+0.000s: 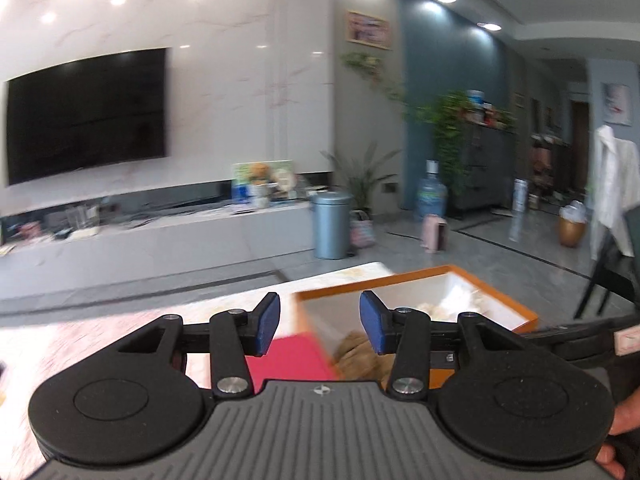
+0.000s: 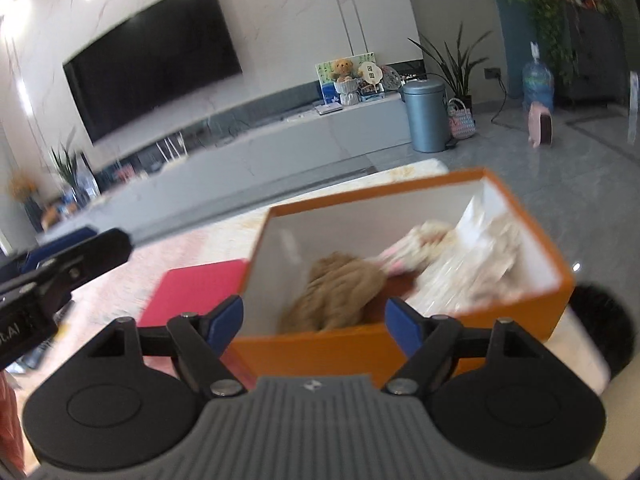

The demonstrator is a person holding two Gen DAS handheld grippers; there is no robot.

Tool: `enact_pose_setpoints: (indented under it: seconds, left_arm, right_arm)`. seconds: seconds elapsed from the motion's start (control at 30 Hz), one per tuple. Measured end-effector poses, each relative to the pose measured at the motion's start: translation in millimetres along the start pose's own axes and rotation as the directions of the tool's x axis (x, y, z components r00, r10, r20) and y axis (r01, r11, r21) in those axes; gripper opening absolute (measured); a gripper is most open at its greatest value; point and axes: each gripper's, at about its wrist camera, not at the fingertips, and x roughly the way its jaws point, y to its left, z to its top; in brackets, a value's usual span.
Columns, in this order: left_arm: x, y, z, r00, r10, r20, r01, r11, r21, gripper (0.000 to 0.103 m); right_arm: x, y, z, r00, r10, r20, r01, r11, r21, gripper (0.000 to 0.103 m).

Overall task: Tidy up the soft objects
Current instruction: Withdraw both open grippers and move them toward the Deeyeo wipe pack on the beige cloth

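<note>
An orange box with white inner walls stands on a pale, pink-toned table. Inside it lie a brown knitted soft thing and a white-and-pink soft bundle. A flat red item lies against the box's left side. My left gripper hovers open over the box's near left corner, with nothing between its blue pads. My right gripper is open in front of the box's near wall and holds nothing. The left gripper also shows at the right wrist view's left edge.
A black fuzzy thing lies right of the box. Beyond the table are a grey TV bench, a blue-grey bin, a pink heater and a chair with a white garment. A hand is at the right edge.
</note>
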Motion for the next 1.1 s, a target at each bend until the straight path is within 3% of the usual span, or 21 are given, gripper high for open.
enact_pose_setpoints:
  seconds: [0.13,0.33,0.67,1.1]
  left_arm:
    - [-17.5,24.0,-16.4,0.997,0.065,-0.038,-0.068,0.994,-0.089,0.053]
    - [-30.3,55.5,-38.6,0.985,0.123,-0.125,-0.144,0.974,-0.176,0.053]
    - [-53.0,100.9,-72.7,0.956,0.148,-0.252,-0.209,0.949,-0.238,0.053]
    - [-63.8,142.0,-98.5,0.946,0.156,-0.284,-0.240,0.926,-0.290,0.053]
  right_arm:
    - [-10.5,19.0,-31.8,1.000,-0.003,0.025,0.002,0.999,0.034,0.078]
    - [-14.7,41.5,-64.8,1.000,0.023,-0.005,-0.023,0.999,0.045,0.078]
    - [-2.3,85.6,-91.7,0.997,0.045,-0.065,-0.049,0.996,-0.072,0.078]
    - [27.3,129.2,-108.3,0.985,0.082,-0.151,-0.109,0.977,-0.181,0.077]
